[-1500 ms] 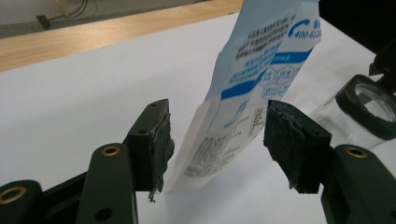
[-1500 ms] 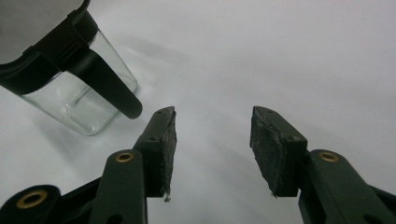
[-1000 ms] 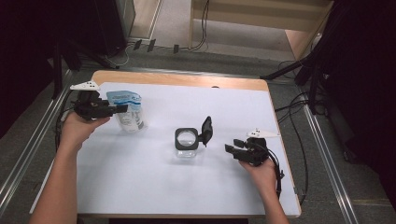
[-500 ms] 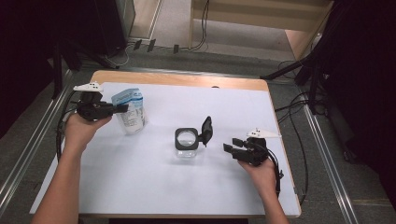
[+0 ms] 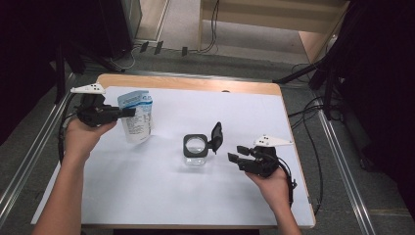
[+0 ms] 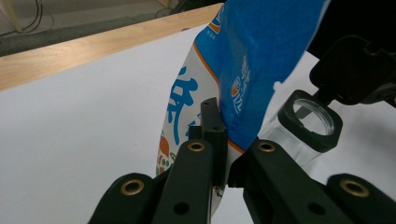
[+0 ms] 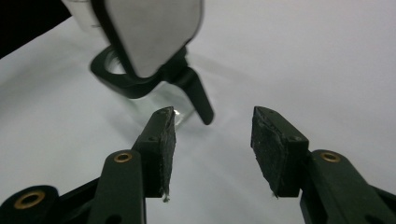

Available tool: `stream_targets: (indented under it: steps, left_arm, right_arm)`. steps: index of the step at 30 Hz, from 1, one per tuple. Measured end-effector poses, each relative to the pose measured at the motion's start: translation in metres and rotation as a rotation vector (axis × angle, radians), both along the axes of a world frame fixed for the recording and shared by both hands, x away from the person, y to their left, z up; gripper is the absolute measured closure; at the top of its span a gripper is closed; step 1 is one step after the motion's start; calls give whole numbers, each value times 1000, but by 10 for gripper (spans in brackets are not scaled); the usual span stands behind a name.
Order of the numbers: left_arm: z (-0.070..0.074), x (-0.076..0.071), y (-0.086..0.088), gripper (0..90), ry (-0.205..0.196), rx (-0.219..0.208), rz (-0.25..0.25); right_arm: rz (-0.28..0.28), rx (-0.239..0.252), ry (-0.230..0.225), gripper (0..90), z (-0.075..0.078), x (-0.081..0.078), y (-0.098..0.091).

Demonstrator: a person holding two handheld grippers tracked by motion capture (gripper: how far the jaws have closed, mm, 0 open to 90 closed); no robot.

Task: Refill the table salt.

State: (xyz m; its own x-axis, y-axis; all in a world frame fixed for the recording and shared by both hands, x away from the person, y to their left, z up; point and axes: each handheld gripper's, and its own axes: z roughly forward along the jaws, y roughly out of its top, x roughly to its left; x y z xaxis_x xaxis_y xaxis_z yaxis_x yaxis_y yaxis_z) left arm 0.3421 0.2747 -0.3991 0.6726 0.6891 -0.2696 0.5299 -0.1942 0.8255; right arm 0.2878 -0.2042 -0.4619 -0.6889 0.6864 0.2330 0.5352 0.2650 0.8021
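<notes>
A blue and white printed pouch point(image 5: 138, 120) hangs tilted over the left of the white table point(image 5: 147, 196). My left gripper point(image 5: 128, 112) is shut on its upper edge. In the left gripper view the jaws point(image 6: 226, 149) pinch the pouch point(image 6: 261, 56) between their pads. A clear jar point(image 5: 195, 151) stands mid-table, its black flip lid point(image 5: 216, 136) open and upright. My right gripper point(image 5: 236, 153) is open just right of the jar with nothing between its pads. The right gripper view point(image 7: 212, 144) looks past the pads at the jar point(image 7: 154, 91) and its lid point(image 7: 149, 32).
The table's wooden far edge point(image 5: 195, 84) borders a floor with cables. Metal rails point(image 5: 29, 161) run along both sides. Bare white tabletop lies in front of the jar and between the two hands.
The left gripper has closed on the pouch's top edge and raised it, so the pouch now tilts. The right gripper has risen slightly beside the jar.
</notes>
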Motion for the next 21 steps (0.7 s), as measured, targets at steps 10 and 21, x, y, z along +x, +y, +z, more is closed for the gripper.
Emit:
stream_targets:
  steps: [10, 21]
  left_arm:
    - [8, -9, -6, 900, 1, -4, -16]
    - [11, -19, -7, 900, 5, -6, -25]
  right_arm:
    - [124, -10, -19, 577, 15, -31, 31]
    - [243, -14, -28, 573, 20, -52, 73]
